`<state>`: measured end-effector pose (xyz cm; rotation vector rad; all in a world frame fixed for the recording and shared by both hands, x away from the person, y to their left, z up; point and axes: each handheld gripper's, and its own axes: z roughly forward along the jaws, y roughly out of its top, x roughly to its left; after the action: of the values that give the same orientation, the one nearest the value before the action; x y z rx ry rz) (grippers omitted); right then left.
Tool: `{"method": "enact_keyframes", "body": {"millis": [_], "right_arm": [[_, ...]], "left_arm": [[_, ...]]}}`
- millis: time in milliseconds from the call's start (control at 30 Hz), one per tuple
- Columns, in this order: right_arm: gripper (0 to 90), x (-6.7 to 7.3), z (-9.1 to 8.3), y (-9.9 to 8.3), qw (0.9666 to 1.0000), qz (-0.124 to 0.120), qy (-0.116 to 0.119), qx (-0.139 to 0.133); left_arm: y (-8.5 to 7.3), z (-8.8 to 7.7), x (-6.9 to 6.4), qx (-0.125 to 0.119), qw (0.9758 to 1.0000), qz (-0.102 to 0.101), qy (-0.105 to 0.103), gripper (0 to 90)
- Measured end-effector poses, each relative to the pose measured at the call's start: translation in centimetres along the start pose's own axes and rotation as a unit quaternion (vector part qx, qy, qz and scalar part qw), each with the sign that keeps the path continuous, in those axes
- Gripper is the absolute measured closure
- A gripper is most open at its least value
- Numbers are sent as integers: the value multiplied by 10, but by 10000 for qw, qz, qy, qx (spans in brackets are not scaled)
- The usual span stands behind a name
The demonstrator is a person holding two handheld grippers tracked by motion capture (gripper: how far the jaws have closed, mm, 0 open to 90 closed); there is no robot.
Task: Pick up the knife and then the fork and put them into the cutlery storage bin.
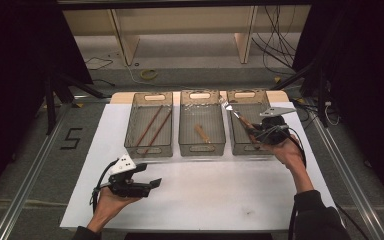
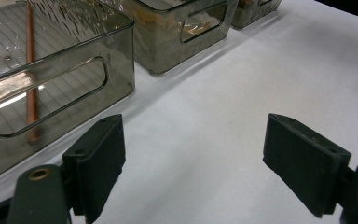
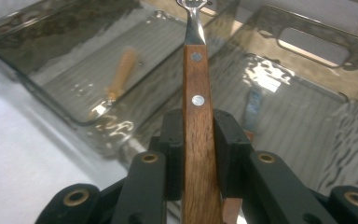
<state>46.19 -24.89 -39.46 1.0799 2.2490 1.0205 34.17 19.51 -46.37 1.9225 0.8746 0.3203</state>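
My right gripper (image 1: 261, 133) is shut on the wooden handle of a metal-headed utensil (image 1: 236, 115). It holds the utensil over the right smoked-plastic bin (image 1: 265, 97), metal end pointing to the far left. In the right gripper view the riveted handle (image 3: 196, 140) runs straight up between the pads of the right gripper (image 3: 199, 128). My left gripper (image 1: 153, 183) rests low over the white table near the front left, jaws wide apart with nothing between them (image 2: 193, 154).
Three bins stand in a row at the back of the white sheet (image 1: 205, 185). The left bin (image 1: 149, 150) holds two brown chopsticks (image 2: 30, 70). The middle bin (image 1: 202, 148) holds a wooden-handled utensil (image 3: 121, 74). Another utensil (image 3: 253, 105) lies in the right bin.
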Motion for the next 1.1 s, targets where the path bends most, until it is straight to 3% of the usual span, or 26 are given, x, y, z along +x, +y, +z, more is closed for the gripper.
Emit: {"method": "enact_keyframes", "body": {"millis": [567, 1100], "right_arm": [[761, -20, 13, 3, 9974, 464, -470, 290], [760, -28, 30, 2, 9941, 736, -611, 505]], "left_arm": [[-2, 1, -1, 9, 10000, -39, -2, 196], [-3, 0, -1, -8, 10000, -51, 2, 196]]}}
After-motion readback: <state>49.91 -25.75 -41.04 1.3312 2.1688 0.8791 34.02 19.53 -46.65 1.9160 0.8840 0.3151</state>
